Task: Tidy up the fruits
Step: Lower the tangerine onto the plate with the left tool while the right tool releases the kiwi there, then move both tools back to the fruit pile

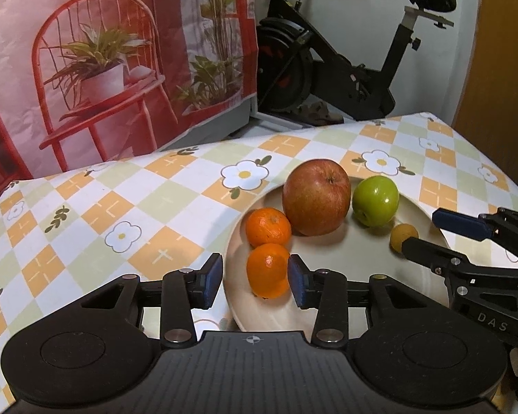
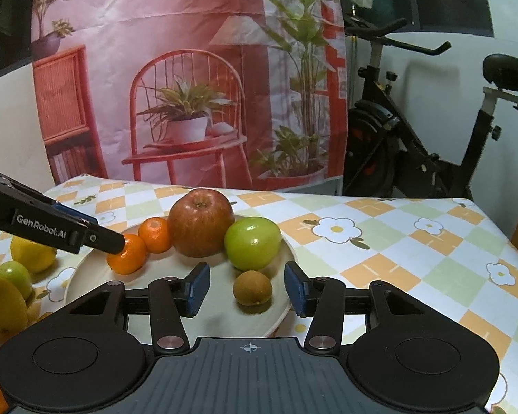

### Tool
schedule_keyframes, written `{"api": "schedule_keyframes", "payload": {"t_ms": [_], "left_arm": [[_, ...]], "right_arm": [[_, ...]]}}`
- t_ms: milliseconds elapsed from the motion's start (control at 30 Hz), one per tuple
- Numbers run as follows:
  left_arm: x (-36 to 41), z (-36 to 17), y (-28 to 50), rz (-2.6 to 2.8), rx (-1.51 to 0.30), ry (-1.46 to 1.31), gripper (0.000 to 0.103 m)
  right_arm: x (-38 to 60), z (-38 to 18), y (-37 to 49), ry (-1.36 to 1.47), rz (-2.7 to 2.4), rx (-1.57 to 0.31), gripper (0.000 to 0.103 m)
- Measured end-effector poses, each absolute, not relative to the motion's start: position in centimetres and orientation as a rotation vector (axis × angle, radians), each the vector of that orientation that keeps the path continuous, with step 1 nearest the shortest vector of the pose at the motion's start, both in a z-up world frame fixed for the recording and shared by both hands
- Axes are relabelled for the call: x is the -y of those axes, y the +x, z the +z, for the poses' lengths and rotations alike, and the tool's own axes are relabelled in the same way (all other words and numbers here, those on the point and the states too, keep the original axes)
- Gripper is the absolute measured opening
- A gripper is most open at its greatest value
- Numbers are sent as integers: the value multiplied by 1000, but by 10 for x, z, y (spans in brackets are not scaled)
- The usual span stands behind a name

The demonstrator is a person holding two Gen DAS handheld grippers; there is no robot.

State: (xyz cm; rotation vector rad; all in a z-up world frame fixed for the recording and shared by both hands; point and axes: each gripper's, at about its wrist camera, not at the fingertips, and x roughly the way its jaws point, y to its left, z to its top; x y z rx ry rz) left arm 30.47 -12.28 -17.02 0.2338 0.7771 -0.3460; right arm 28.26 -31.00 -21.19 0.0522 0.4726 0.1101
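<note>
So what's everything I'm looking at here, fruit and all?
plate: one, cream, on the tablecloth
red apple: one, back of the plate
green apple: one, on the plate, right of the red apple
oranges: two, left part of the plate
small brown fruit: one, front of the plate
loose fruit: several, yellow and green, left of the plate
tablecloth: one, checked, with flowers
backdrop: one, pink, printed chair and plants
exercise bike: one, black, behind the table
left gripper: fingers apart around the near orange
right gripper: fingers apart around the brown fruit

Left wrist cam close over plate (image 1: 428,207) from left, right wrist cam from right, both share plate.
</note>
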Motion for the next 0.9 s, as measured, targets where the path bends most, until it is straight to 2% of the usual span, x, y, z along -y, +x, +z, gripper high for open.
{"api": "schedule_keyframes", "payload": {"t_ms": [367, 600, 900], "left_arm": [[105, -144, 296, -343, -753, 197, 44], [69, -123, 278, -326, -750, 113, 44], [33, -108, 254, -289, -732, 143, 44]], "right_arm": [[309, -210, 283, 52, 141, -488, 45], [306, -198, 270, 110, 176, -492, 45], [288, -195, 249, 156, 206, -527, 45]]}}
